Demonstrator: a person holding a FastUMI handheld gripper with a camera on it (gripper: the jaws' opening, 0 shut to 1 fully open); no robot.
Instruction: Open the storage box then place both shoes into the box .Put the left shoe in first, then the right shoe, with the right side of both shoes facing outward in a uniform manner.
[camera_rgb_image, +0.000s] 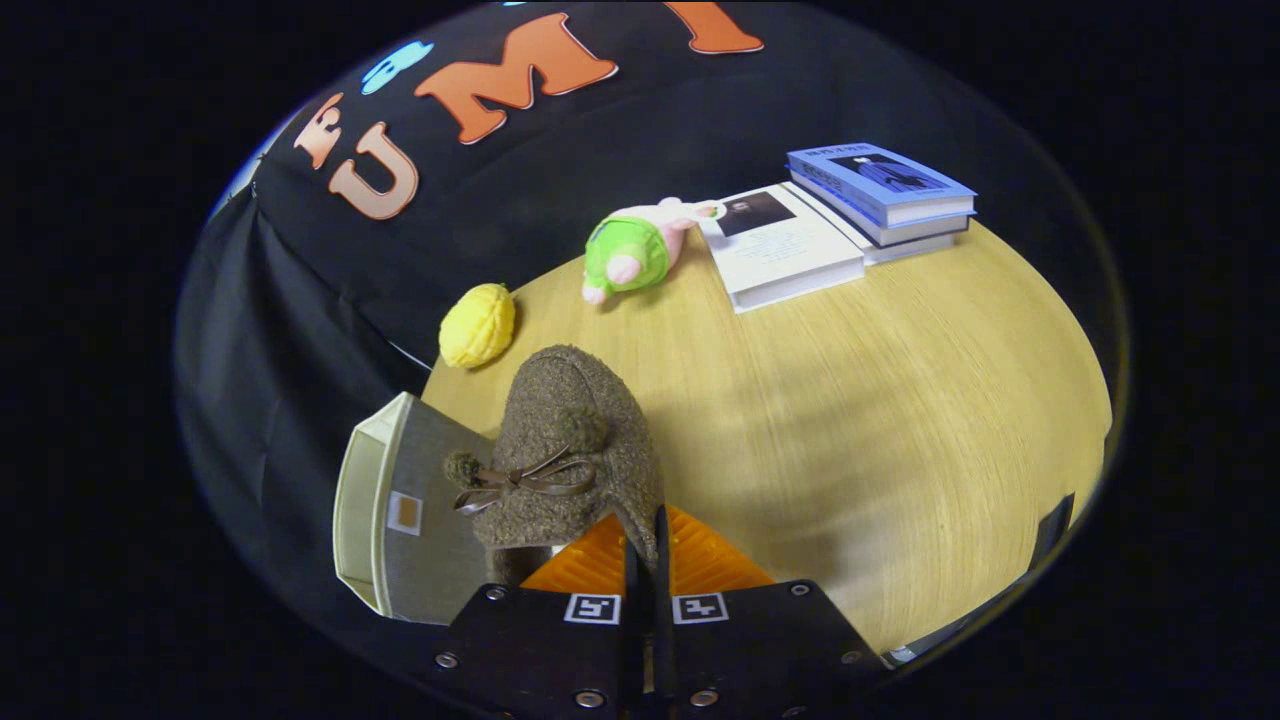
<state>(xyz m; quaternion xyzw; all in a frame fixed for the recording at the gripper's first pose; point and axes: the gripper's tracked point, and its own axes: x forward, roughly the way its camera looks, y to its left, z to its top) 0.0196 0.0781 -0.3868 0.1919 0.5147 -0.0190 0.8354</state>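
A brown fuzzy shoe (578, 440) with a small bow and pompoms hangs just ahead of my gripper (645, 545). My two fingers are pressed together on the thin edge of the shoe's opening, and the shoe is lifted above the wooden table (850, 400). The storage box (400, 510), cream-framed with a grey panel and a small label, stands beside the shoe at the table's edge. The shoe hides part of the box. I cannot tell from here whether the box is open.
Beyond the shoe lie a yellow knitted ball (478, 325) and a green and pink plush toy (635, 250). Farther back sit an open white book (785, 245) and a stack of blue books (885, 190). Black cloth walls the booth behind.
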